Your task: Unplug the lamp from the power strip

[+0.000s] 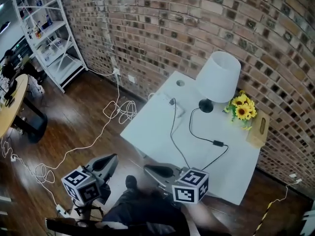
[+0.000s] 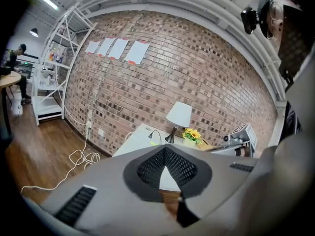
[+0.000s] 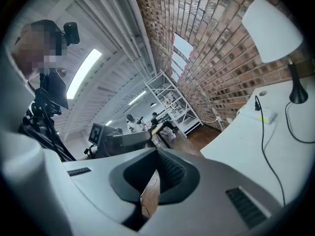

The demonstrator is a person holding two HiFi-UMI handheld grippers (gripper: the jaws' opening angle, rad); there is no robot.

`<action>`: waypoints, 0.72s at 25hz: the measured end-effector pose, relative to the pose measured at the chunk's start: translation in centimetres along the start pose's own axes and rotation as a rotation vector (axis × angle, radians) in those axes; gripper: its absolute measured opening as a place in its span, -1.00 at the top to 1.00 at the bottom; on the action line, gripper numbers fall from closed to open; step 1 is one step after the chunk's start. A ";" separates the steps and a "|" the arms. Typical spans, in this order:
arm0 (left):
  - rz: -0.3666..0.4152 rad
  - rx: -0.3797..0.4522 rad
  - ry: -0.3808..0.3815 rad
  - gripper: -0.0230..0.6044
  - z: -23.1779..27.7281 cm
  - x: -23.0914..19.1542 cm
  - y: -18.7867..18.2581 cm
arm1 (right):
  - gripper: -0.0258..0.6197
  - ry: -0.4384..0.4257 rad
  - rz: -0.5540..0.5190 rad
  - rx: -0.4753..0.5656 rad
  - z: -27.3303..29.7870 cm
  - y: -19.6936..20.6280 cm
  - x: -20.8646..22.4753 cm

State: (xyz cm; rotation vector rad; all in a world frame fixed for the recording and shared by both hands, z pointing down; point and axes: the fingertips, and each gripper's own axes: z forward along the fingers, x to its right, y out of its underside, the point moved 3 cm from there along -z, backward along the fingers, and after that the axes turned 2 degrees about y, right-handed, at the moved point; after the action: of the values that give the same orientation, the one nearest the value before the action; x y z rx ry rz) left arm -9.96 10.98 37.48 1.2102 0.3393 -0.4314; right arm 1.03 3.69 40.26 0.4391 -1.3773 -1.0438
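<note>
A: You haven't started the real work yet. The lamp [image 1: 218, 77] stands on the white surface [image 1: 147, 132] at your one o'clock. Its black plug [image 1: 172, 101] sits in the power strip [image 1: 179, 110], at nine o'clock of the lamp's base.

B: Agreed. Your left claw [image 2: 165, 149] is closed tip to tip with nothing in it, and your right claw [image 3: 157, 152] is closed and empty too. Both hang by the surface's near edge, well apart from the plug.

A: So by my reading all of it is left. You bring a claw toward twelve o'clock, open it, close it on the plug and draw it out.

B: You may want the other claw on the strip to steady it.
</note>
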 end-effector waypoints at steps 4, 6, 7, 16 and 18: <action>0.031 0.011 0.070 0.87 1.0 -3.3 -2.1 | 0.96 0.064 -0.006 0.029 2.4 -2.0 0.7; 0.065 0.024 0.103 0.87 1.4 -5.4 -3.3 | 0.96 0.088 -0.016 0.036 4.1 -3.1 0.7; 0.080 0.023 0.111 0.87 1.6 -6.4 -3.8 | 0.96 0.100 -0.025 0.034 5.0 -3.6 0.8; 0.061 -0.041 0.251 0.87 3.6 -12.8 -6.0 | 0.96 0.278 -0.025 0.033 10.5 -5.4 1.0; 0.059 -0.057 0.284 0.87 4.2 -13.8 -6.3 | 0.96 0.312 -0.009 0.028 11.3 -5.4 1.1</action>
State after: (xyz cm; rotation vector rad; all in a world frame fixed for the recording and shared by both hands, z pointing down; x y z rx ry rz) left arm -24.92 7.12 40.19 1.2242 0.5543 -0.1963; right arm -11.51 3.53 39.00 0.6022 -1.1132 -0.9203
